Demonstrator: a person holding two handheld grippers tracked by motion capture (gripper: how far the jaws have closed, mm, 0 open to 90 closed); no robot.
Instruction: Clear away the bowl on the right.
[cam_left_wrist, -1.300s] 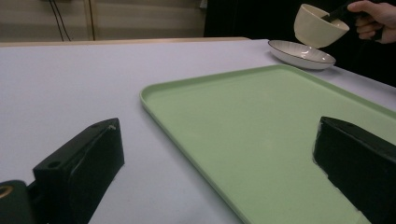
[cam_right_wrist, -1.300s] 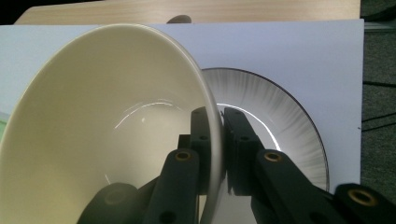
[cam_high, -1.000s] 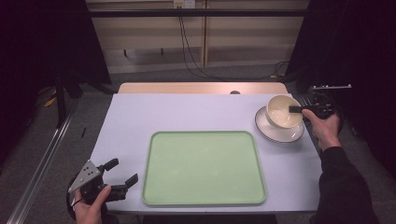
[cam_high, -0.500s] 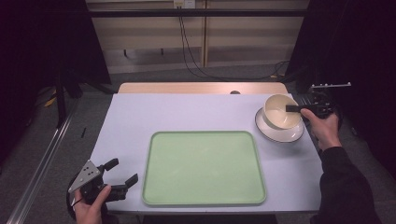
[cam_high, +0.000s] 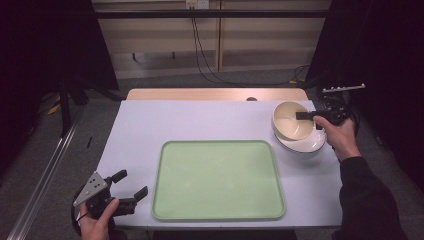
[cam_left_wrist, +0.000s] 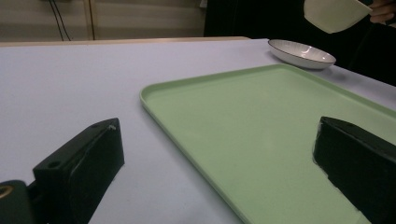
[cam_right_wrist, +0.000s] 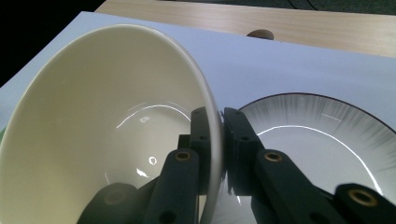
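Left gripper (cam_high: 131, 186) idle by the tray's (cam_high: 218, 215) left edge, jaws spread. Right gripper (cam_high: 300, 116) pinches the bowl (cam_high: 290, 125) rim, bowl lifted clear above the plate (cam_high: 307, 145). Keep the pinch firm, carry level, lower gently onto the tray.

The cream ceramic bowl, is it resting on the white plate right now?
No, the cream ceramic bowl hangs clear above the white plate in the left gripper view.

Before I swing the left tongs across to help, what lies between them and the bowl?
The green tray, with nothing on it, lies between the left tongs and the lifted bowl, seen in the high view.
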